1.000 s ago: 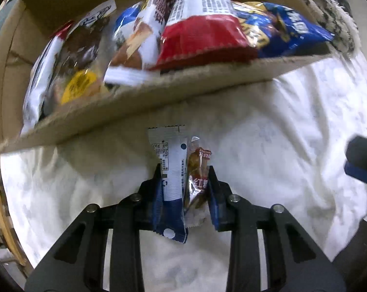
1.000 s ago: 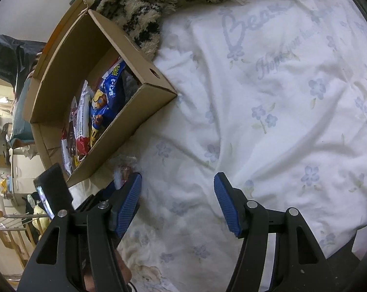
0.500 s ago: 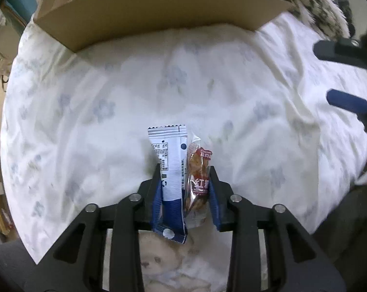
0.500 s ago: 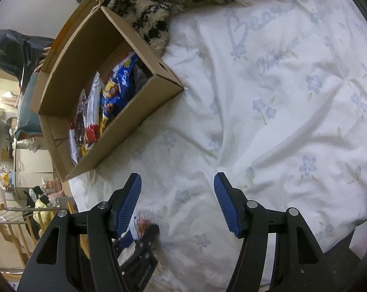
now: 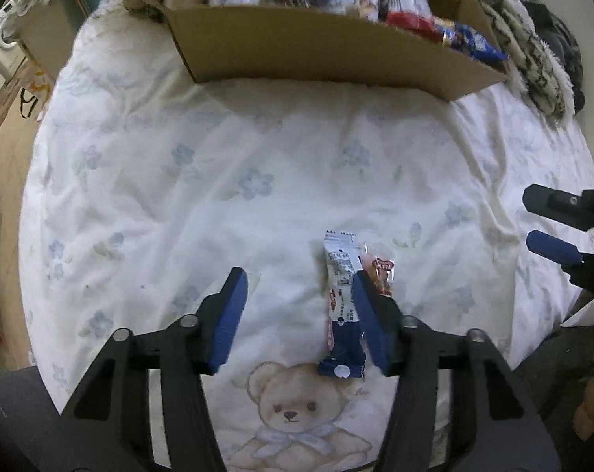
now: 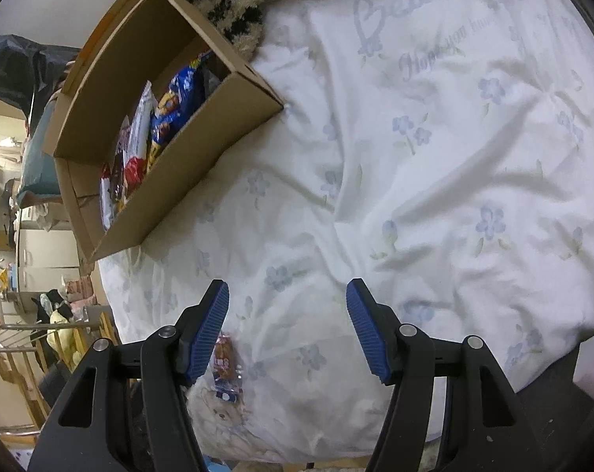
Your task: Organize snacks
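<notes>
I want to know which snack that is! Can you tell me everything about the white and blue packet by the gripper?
The white and blue packet is a long, slim, shiny wrapper: white printed top with a zigzag edge, dark blue bottom with a white dot. It lies lengthways on the flowered bedsheet, right against a small reddish-brown packet. The left gripper is opening around it, its right pad beside the packet.

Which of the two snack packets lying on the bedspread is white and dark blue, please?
The longer packet on the left; the shorter packet beside it is clear with red print.
</notes>
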Available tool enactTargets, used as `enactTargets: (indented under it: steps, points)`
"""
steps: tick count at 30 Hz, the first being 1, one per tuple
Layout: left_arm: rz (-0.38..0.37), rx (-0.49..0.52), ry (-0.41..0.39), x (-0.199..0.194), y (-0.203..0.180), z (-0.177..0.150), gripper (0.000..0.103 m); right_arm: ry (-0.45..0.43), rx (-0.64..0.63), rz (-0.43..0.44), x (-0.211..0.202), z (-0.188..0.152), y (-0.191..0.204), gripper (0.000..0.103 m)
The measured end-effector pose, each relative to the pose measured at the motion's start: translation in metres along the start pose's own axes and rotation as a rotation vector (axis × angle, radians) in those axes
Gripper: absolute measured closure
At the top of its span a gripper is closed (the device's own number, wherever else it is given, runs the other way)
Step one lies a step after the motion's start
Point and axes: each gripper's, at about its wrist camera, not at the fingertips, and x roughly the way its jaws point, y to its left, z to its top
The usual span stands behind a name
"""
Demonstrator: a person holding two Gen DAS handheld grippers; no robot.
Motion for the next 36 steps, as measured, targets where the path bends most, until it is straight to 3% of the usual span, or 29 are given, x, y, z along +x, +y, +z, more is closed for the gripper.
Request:
enactTargets:
  steps: [5,9,12,15,18,24,32,33,36]
  points:
    - [-0.039,0.023,0.034,0.012,-0.016,0.006,0.053,0.009,-0.006,-0.01,0.004,-0.002,0.001,0.038]
    - [-0.013,0.079,0.087,0.025,-0.031,0.005,0.054,0.013,-0.008,-0.011,0.006,-0.002,0.003,0.038]
    - [0.022,0.079,0.066,0.026,-0.029,0.005,0.09,0.015,-0.017,-0.016,0.009,-0.001,0.006,0.038]
    - [-0.024,0.053,0.069,0.019,-0.02,0.009,0.09,0.022,-0.025,-0.016,0.011,-0.001,0.009,0.038]
    - [0.057,0.052,0.001,-0.007,-0.003,0.009,0.09,0.049,-0.056,-0.014,0.018,-0.004,0.016,0.038]
    - [0.119,-0.028,-0.045,-0.028,0.018,0.023,0.09,0.168,-0.256,-0.054,0.052,-0.03,0.055,0.038]
    - [0.195,-0.108,-0.044,-0.018,0.04,0.024,0.089,0.198,-0.537,-0.251,0.094,-0.087,0.095,0.038]
    - [0.196,-0.114,-0.044,-0.017,0.041,0.025,0.089,0.182,-0.575,-0.28,0.096,-0.091,0.098,0.039]
    - [0.186,-0.142,-0.04,-0.017,0.048,0.022,0.089,0.119,-0.647,-0.313,0.091,-0.093,0.104,0.085]
